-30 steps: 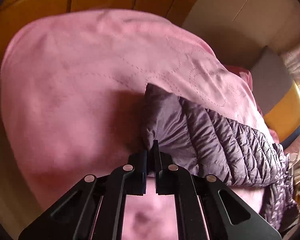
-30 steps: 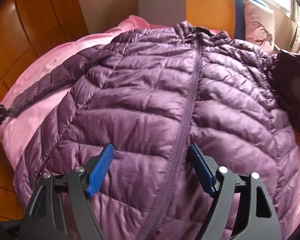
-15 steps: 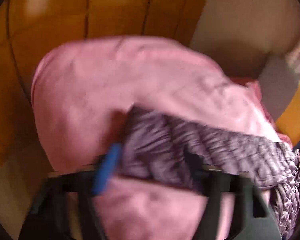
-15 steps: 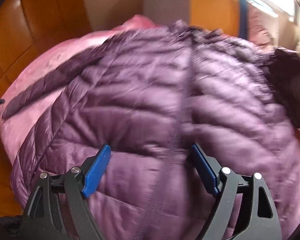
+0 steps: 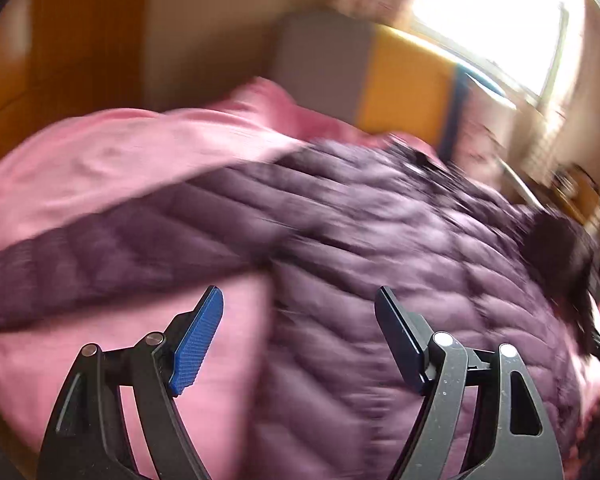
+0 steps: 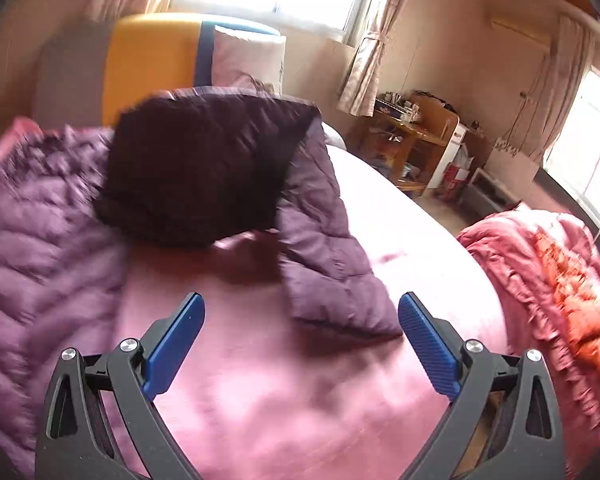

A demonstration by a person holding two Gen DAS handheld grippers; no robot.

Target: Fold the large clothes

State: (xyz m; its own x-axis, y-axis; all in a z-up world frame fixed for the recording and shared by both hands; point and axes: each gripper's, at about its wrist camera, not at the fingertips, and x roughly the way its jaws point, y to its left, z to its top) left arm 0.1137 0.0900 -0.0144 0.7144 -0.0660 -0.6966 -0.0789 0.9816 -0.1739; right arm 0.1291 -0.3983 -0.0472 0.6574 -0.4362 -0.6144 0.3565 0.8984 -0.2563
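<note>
While both views are smeared by motion blur, the main layout remains legible. Left gripper [image 5: 298, 312]: black frame, blue-padded fingers spread wide, nothing between them; it hangs above the seam where the quilted purple puffer jacket [image 5: 400, 264] meets the pink bedspread [image 5: 112, 160]. One jacket sleeve [image 5: 120, 248] runs from ahead of this gripper out to its left, lying flat on the bedspread, while the jacket body fills the area ahead and to its right. Right gripper [image 6: 300, 320]: fingers likewise parted wide and holding nothing, poised over bare pink bedspread [image 6: 280, 400]. The other sleeve [image 6: 328, 248] lies just ahead of it, its cuff end close to the right finger's tip without visible contact. A dark, folded-over part of the jacket [image 6: 196, 176] rises farther ahead, with the jacket body [image 6: 32, 232] to this gripper's left. A ruffled red quilt [image 6: 548, 268] sits well to its right, and a yellow-and-grey headboard [image 6: 148, 64] stands beyond.
</note>
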